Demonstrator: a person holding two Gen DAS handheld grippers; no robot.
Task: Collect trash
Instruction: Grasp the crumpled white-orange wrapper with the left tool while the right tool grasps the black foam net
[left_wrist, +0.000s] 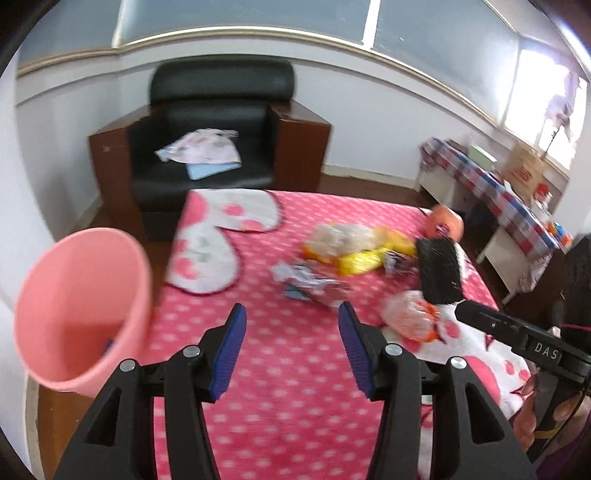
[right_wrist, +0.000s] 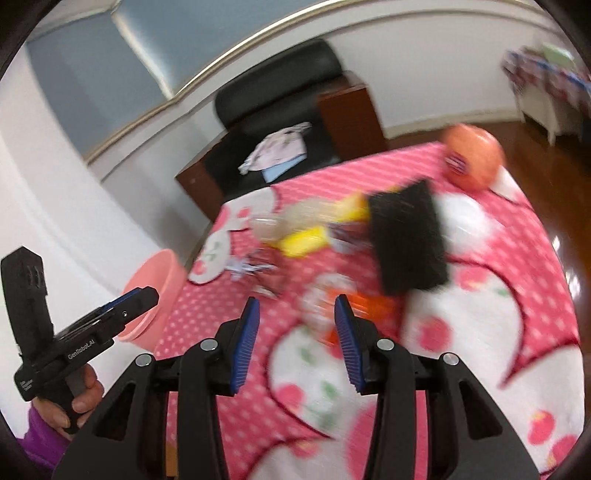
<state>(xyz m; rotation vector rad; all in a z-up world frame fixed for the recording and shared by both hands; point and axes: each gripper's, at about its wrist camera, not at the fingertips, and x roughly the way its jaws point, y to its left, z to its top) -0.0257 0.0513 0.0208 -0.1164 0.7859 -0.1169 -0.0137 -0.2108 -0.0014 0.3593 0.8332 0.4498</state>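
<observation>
Left tool spread, empty, beside pink bin; right tool spread, empty, above wrappers

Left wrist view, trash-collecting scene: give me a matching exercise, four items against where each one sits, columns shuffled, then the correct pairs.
Items:
1. round pink plastic bin
2. black rectangular bristle brush
3. orange ball
4. pale folded cloth

Places:
A. on the black armchair's seat
B. at the far right corner of the pink dotted blanket
C. off the blanket's left edge
D. on the blanket, next to the yellow wrappers

Pairs: 1-C, 2-D, 3-B, 4-A
</observation>
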